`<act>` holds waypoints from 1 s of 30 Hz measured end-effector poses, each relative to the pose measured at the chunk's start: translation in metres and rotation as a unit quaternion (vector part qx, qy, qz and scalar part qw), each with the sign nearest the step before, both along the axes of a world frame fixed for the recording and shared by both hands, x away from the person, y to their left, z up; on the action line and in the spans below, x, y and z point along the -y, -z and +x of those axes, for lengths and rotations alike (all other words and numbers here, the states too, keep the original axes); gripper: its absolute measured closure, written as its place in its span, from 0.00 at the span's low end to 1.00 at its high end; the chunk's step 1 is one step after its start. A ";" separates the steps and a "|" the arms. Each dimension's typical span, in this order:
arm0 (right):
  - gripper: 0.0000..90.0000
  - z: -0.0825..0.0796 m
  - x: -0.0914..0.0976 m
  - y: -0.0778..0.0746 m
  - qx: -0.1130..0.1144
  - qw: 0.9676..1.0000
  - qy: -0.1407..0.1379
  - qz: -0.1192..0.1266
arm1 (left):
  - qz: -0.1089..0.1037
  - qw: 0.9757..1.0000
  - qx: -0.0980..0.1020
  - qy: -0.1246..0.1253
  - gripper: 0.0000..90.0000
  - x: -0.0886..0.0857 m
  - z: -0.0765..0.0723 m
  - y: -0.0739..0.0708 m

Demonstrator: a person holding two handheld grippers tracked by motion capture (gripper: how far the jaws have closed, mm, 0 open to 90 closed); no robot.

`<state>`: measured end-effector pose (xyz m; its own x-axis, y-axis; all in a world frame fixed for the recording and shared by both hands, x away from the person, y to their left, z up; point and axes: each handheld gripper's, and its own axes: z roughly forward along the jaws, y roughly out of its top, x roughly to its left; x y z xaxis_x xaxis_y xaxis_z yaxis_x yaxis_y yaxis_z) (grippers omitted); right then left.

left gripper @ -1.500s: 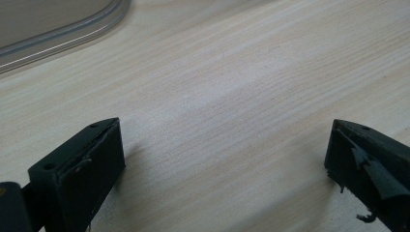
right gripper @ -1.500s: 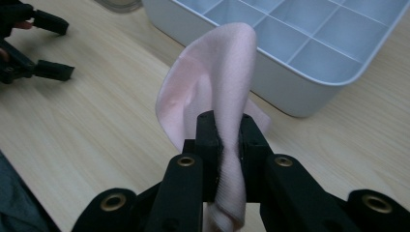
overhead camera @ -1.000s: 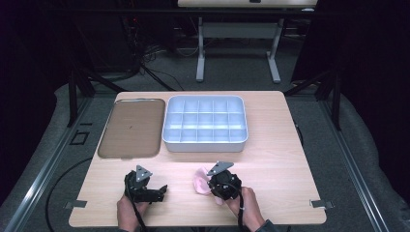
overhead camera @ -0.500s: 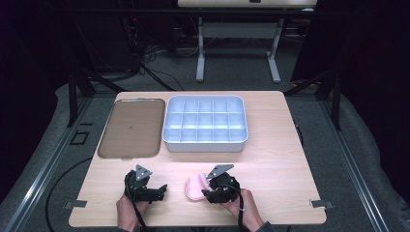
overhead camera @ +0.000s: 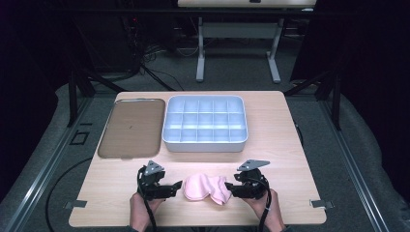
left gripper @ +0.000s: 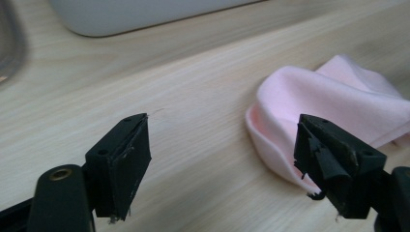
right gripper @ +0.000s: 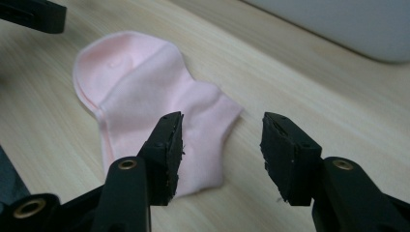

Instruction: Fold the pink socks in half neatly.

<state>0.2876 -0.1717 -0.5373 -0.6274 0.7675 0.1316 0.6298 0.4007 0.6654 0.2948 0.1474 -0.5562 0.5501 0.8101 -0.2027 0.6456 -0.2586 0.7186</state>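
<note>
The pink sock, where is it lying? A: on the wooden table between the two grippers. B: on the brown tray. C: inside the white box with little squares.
A: the pink sock lies flat on the table, apart from box and tray.

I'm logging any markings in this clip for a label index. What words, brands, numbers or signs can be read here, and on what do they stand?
None can be read: the pink sock, the white compartment tray, the brown lid and the table bear no print that shows.
The left gripper and right gripper show plain black jaws with no lettering.
</note>
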 end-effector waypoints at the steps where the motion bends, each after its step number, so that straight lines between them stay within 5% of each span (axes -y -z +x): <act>1: 0.55 -0.001 0.001 0.003 -0.008 1.000 0.004 0.000 | -0.002 1.000 -0.004 0.004 0.24 0.003 0.000 0.000; 7: 0.55 -0.003 -0.002 0.015 -0.033 0.999 0.005 0.013 | 0.013 0.999 -0.025 0.030 0.37 0.026 0.003 0.005; 12: 0.55 0.001 -0.015 0.021 -0.038 0.999 0.001 -0.012 | 0.036 0.997 -0.048 0.039 0.57 0.031 0.008 0.014; 22: 0.57 0.000 -0.035 0.029 -0.027 0.998 -0.008 -0.055 | 0.069 0.995 -0.023 0.061 0.84 0.029 0.002 0.015; 28: 0.69 -0.004 -0.041 0.028 -0.020 0.997 -0.021 -0.072 | 0.087 0.994 -0.008 0.070 0.95 0.033 -0.003 0.014; 30: 0.84 -0.002 -0.041 0.028 -0.028 0.997 -0.034 -0.060 | 0.082 0.994 -0.011 0.074 0.96 0.030 -0.004 0.014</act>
<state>0.2856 -0.1307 -0.5658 -0.6721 0.7364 0.0778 0.6335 0.5174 0.5753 0.2905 0.1174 -0.5703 0.6627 0.7436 -0.0883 0.6065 -0.4639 0.6457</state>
